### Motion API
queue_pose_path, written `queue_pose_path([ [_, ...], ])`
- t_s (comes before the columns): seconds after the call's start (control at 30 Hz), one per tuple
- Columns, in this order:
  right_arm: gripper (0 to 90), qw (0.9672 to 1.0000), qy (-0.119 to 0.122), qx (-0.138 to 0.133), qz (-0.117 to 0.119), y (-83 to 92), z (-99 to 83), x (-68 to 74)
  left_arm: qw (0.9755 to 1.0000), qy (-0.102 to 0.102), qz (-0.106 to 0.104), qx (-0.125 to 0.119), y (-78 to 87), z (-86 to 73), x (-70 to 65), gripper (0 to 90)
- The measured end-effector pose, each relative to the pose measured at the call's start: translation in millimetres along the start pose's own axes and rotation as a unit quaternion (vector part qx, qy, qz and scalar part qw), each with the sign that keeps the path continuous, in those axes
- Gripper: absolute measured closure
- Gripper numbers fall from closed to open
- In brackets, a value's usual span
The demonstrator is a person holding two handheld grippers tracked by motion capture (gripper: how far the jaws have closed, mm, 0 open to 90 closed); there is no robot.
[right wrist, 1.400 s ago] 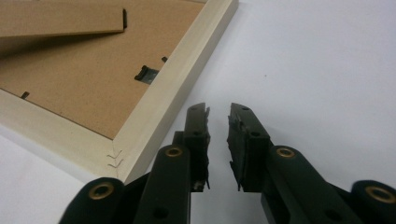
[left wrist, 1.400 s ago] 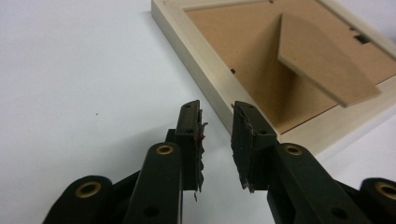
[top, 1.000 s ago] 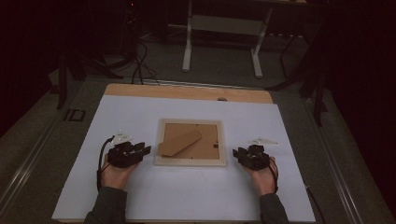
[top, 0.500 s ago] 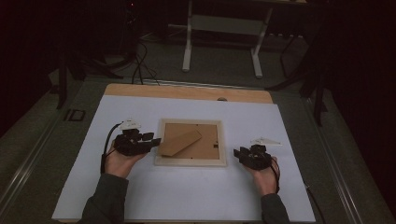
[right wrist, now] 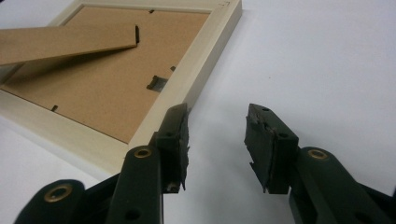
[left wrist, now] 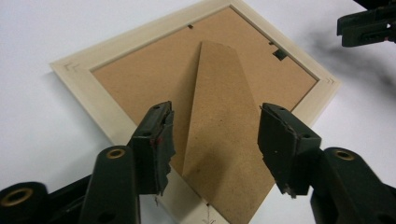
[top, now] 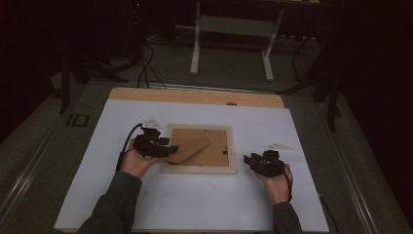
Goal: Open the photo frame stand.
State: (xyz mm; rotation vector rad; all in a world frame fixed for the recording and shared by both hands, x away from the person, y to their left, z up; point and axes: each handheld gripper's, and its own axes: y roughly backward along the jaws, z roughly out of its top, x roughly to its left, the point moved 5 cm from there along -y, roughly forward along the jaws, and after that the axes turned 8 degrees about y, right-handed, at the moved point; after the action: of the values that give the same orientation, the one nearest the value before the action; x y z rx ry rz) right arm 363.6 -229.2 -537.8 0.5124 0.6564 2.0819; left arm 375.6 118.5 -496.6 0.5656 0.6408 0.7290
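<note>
Frame (top: 199,149) face-down near centre of mat (top: 97,146), brown backing up, stand flap (left wrist: 219,112) raised off backing. Left gripper (top: 165,148) over frame's left edge, jaws wide, just been opening, flap between them, untouched. Right gripper (top: 248,161) just right of frame, jaws fairly wide, just been opening, gripping nothing.

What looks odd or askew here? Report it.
The frame lies face-down, its cardboard stand lifted off the backing rather than flat. Left gripper is open over the stand, touching nothing. Nothing spilled or visibly damaged.
</note>
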Motion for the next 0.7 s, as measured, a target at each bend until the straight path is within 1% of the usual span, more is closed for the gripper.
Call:
queue_pose_path([
  [0.13, 58.2, 1.0000, 0.001, 0.000, 0.002, 0.0, 0.4, 0.8, 1.0000, 0.002, -0.003, 0.004, -4.0, 2.1, 1.0, 42.5],
  [0.23, 57.9, 1.0000, 0.002, 0.002, 0.002, -0.8, 0.3, 1.2, 0.9999, -0.003, -0.007, 0.012, -8.0, 2.8, 0.6, 42.3],
  [0.5, 57.5, 1.0000, 0.004, 0.005, 0.003, -2.5, -0.5, 1.5, 0.9994, -0.011, -0.005, 0.032, -22.1, 4.0, -0.6, 36.2],
  [0.57, 57.3, 1.0000, 0.004, 0.006, 0.003, -2.7, -0.7, 1.6, 0.9992, -0.013, -0.011, 0.037, -25.2, 3.3, -1.1, 36.8],
  [0.6, 57.2, 1.0000, 0.004, 0.006, 0.003, -2.7, -0.6, 1.6, 0.9989, -0.016, -0.014, 0.042, -26.5, 2.8, -0.9, 39.1],
  [0.7, 57.1, 1.0000, 0.004, 0.005, 0.004, -2.4, -0.5, 1.6, 0.9984, -0.016, -0.018, 0.051, -30.6, 1.8, 0.1, 41.6],
])
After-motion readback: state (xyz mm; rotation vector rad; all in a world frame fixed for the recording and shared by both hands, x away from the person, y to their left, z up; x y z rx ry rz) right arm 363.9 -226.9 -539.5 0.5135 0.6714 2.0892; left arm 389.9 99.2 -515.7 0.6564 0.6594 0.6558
